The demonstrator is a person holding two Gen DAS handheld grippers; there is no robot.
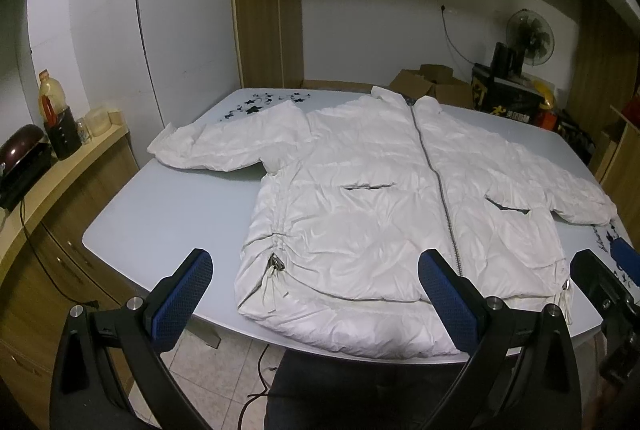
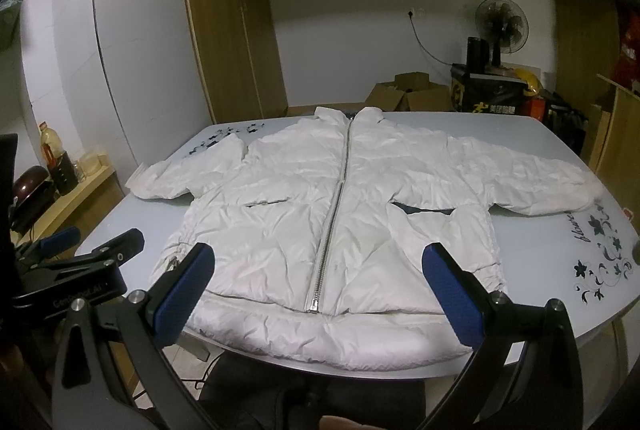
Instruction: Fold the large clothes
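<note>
Black gripper (image 1: pixel 316 294) frames, blue textured pads, silver screws

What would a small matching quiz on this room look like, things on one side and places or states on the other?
Things:
1. white jacket
2. zipper
3. fan
4. bottle

Places or states:
A. on the side counter
B. spread flat on the table
C. closed up to the collar
D. behind the table, on the dark box

Pairs: 1-B, 2-C, 3-D, 4-A

The white jacket (image 2: pixel 340 206) covers the table (image 1: pixel 160 206) middle; bare tabletop lies open beside both sleeves
</note>
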